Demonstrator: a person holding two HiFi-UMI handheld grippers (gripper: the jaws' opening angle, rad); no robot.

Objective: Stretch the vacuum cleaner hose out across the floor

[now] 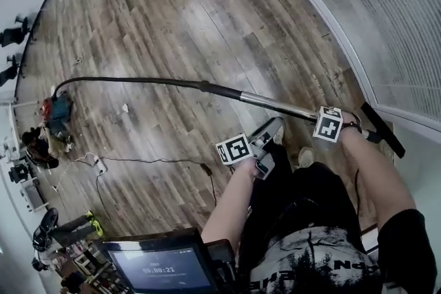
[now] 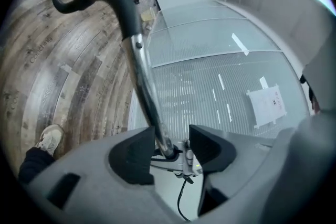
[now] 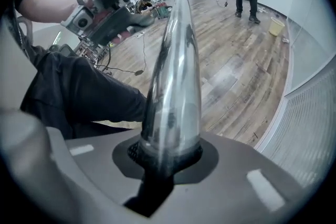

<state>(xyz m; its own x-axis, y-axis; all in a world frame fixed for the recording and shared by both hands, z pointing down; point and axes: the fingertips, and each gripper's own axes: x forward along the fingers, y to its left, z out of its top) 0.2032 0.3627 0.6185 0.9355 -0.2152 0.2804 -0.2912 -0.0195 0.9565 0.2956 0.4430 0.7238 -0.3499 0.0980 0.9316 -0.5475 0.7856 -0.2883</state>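
The screen [image 1: 162, 269] low in the head view shows the timer 00:00:21, the shirt [image 1: 324, 261] has white letters that are cut off, and the print on the paper sheet [image 2: 268, 105] is too small to read.

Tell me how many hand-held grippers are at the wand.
2. The left hand-held gripper is open, the wand between its jaws; the right hand-held gripper is clamped on the wand nearer the floor head. None hidden.

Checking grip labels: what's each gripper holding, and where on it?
Right gripper clamps the vacuum's metal tube near the floor nozzle. Left gripper open around the same tube, not gripping.
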